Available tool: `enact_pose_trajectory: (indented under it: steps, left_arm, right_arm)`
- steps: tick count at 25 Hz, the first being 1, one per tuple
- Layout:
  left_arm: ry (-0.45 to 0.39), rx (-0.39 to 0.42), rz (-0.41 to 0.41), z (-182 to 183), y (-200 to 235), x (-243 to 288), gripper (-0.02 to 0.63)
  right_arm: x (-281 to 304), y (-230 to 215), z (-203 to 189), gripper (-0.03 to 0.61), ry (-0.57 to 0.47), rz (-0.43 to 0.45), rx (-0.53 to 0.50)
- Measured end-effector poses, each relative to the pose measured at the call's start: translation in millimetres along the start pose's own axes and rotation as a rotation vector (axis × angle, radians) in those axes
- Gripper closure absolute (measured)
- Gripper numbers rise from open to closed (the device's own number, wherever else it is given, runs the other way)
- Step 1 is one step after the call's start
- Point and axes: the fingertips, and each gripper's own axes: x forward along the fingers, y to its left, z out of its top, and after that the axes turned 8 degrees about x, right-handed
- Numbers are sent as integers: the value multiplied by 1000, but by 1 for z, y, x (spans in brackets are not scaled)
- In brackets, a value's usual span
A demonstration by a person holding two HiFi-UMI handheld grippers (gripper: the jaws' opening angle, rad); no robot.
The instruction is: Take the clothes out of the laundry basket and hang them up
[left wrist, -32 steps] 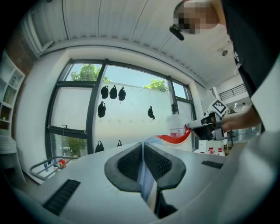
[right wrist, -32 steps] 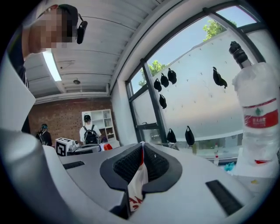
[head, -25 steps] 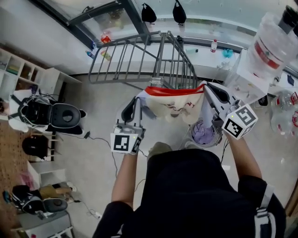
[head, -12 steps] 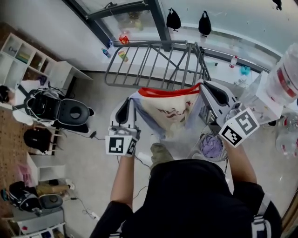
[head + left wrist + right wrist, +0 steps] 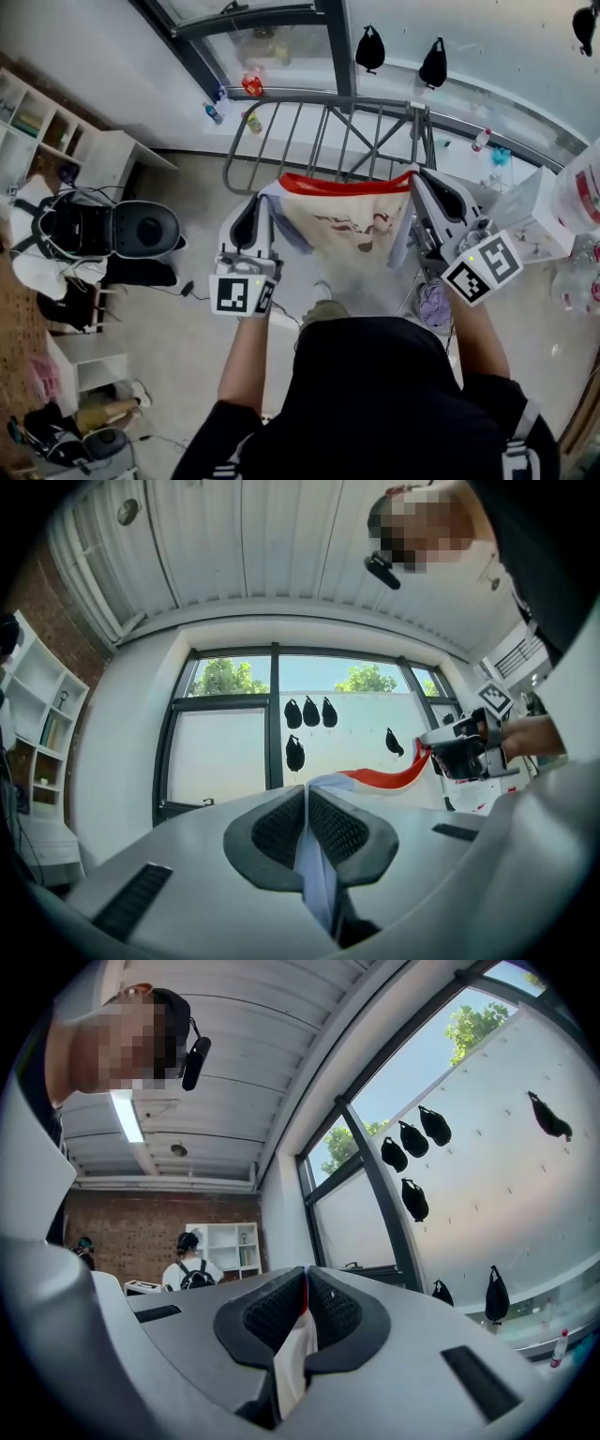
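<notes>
A cream garment (image 5: 352, 220) with a red band along its top edge hangs stretched between my two grippers, just in front of the grey metal drying rack (image 5: 319, 131). My left gripper (image 5: 266, 193) is shut on the garment's left corner; pale cloth (image 5: 319, 874) is pinched between its pads in the left gripper view. My right gripper (image 5: 415, 180) is shut on the right corner, with white and red cloth (image 5: 292, 1354) between its pads. The laundry basket (image 5: 433, 305), with lilac cloth inside, peeks out under my right forearm.
A large water jug (image 5: 581, 197) and bottles stand at the right. White shelves (image 5: 37, 122) and a black seat-like object (image 5: 141, 230) lie to the left. Black bags (image 5: 370, 47) hang on the window. A person with a backpack (image 5: 192, 1265) stands far off.
Both grippers have carried the spread garment forward and a little up toward the rack. The basket has slid from beside the right gripper to under the right forearm.
</notes>
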Motion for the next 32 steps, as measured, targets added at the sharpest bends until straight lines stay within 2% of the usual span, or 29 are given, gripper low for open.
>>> enact_pose_trajectory:
  steps: [3, 8, 13, 20, 26, 32]
  left_arm:
    - [-35, 4, -9, 4, 49, 11, 598]
    - [-86, 64, -49, 9, 133, 36, 598]
    - [-106, 86, -50, -9, 194, 62, 598]
    - [-102, 50, -4, -27, 256, 92, 600]
    - [-67, -88, 31, -34, 300, 124, 600]
    - [-41, -70, 35, -37, 311, 182, 600]
  right_arm:
    - [44, 13, -4, 568, 8, -15, -8]
    - [120, 34, -7, 568, 13, -31, -59]
    - [184, 33, -16, 568, -16, -40, -39]
    - [247, 39, -26, 568, -13, -31, -38]
    - [300, 36, -8, 568, -11, -5, -44]
    - [342, -8, 13, 566, 1, -23, -129]
